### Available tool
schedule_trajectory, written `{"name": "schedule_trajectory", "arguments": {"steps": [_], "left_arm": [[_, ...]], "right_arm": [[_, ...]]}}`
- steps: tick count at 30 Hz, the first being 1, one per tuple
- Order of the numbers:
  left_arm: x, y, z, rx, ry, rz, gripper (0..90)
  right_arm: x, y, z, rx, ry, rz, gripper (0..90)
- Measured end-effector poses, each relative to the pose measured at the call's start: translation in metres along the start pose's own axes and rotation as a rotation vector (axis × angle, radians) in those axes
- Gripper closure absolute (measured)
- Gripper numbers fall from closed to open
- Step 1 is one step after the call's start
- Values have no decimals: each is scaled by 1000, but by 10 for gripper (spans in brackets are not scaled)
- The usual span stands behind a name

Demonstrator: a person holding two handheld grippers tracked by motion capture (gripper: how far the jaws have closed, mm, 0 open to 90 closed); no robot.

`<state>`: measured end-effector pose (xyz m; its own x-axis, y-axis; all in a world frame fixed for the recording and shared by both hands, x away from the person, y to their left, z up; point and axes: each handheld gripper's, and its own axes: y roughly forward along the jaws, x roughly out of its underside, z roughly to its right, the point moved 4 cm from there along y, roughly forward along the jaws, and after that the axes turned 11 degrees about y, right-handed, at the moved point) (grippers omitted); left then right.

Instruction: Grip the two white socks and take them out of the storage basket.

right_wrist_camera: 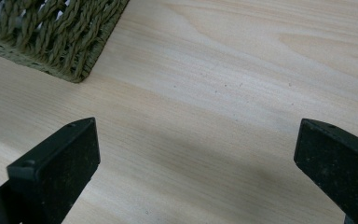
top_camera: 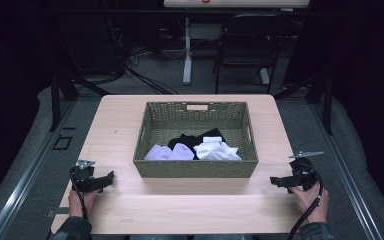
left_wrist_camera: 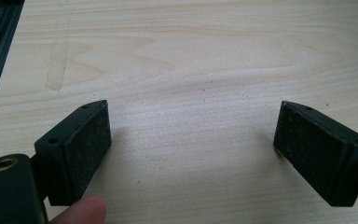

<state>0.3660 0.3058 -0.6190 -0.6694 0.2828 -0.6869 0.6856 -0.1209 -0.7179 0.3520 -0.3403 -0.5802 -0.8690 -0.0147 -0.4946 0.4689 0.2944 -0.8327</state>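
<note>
At the near edge of the table, the left gripper and the right gripper rested low over bare wood, each held in a hand, jaws standing wide apart with nothing between them. Neither touched any item. Between and beyond them stood the woven basket, the right gripper lying near its front corner. Inside lay the white socks, bunched along the front wall, with a black garment behind them. The socks were judged light, soft and limp, likely to sag and drag neighbours; a pinch on a raised fold from above appeared soundest. The basket's front wall stood in the way of a level approach. Beyond the table, a chair and floor cables stood well apart.
</note>
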Motion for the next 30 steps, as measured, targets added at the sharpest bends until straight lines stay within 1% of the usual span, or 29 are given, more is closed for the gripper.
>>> {"name": "schedule_trajectory", "arguments": {"steps": [2, 3, 7, 11, 17, 20, 25, 30], "left_arm": [[0, 0, 0, 0, 0, 0, 108], [0, 0, 0, 0, 1, 0, 107], [0, 0, 0, 0, 0, 0, 108], [0, 0, 0, 0, 0, 0, 108], [0, -1, 0, 1, -1, -2, 109], [0, -1, 0, 1, -1, -1, 109], [0, 0, 0, 2, 1, -1, 107], [0, 0, 0, 2, 2, 0, 108]], "right_arm": [[0, 0, 0, 2, 0, 2, 0], [-1, -1, 1, 4, -2, 21, 0], [-2, -3, 1, 5, -8, 30, 0], [-2, -2, 1, 2, -10, 28, 0], [-4, -2, -3, -6, -40, 16, 0], [-4, -3, -4, -3, -44, 24, 0], [-4, -6, -5, -1, -40, 12, 0], [-7, -11, -7, -13, -41, 15, 0]]}}
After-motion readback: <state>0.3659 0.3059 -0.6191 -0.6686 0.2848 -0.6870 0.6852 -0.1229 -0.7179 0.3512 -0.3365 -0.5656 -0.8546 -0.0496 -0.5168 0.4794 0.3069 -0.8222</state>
